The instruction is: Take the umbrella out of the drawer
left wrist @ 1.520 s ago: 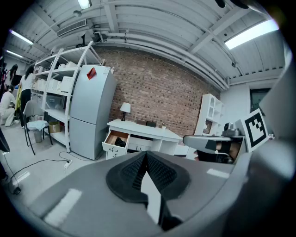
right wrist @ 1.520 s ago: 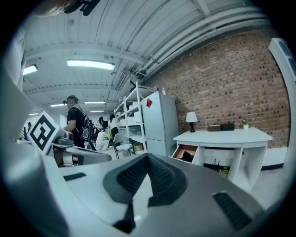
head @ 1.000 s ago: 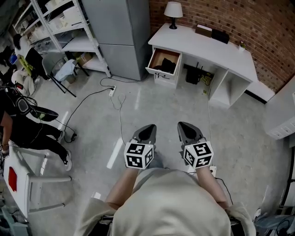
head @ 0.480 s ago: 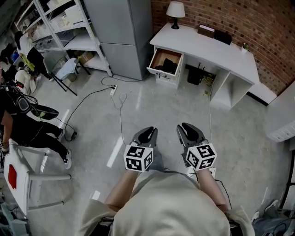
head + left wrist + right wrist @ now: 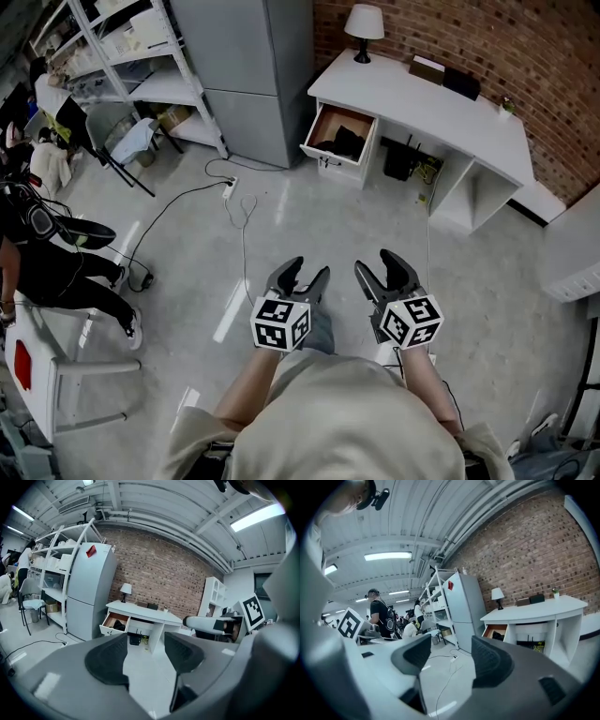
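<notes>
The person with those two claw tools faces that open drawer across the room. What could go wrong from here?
The white cable and power strip lie on the floor between the person and the desk; feet could catch them. In the open drawer the dark thing sits toward one side, so a grab could hit the drawer wall and slip.

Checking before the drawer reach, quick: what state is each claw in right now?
Left claw: open, empty, has just been opening.
Right claw: open, empty, has just been opening.
</notes>
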Demonstrator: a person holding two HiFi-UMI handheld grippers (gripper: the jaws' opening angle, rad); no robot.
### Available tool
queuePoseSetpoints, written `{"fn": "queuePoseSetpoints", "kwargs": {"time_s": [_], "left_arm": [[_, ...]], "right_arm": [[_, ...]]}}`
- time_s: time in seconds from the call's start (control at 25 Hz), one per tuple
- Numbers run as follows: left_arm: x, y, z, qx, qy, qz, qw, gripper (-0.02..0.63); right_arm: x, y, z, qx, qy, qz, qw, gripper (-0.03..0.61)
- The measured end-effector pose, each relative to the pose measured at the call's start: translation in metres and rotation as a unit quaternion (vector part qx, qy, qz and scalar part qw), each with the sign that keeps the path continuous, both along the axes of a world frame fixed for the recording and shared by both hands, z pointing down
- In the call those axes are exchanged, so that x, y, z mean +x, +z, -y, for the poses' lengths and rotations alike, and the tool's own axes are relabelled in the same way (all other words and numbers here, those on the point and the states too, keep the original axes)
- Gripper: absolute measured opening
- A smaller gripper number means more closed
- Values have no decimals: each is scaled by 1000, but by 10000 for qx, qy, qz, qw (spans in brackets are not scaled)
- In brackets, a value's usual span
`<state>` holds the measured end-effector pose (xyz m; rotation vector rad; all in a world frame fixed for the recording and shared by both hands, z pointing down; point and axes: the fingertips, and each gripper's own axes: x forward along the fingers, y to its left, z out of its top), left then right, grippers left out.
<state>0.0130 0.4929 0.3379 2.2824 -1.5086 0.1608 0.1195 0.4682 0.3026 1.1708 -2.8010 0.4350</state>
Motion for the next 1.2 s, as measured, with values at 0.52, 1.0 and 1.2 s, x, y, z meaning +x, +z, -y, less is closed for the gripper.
{"fn": "queuePoseSetpoints", "kwargs": {"time_s": [0.52, 1.0, 1.2], "left_arm": [[-42, -3, 141, 13, 27, -69, 10000, 275], [-96, -2, 259, -81, 127, -66, 9999, 275], [-115, 1, 300, -77, 232, -49, 9997, 275]], "right_arm": [[-46, -4, 137, 12, -49, -52, 10000, 313], [-96, -4, 257, 61, 108, -290, 9995, 334], [-112, 0, 301, 76, 208, -347, 9992, 336]]}}
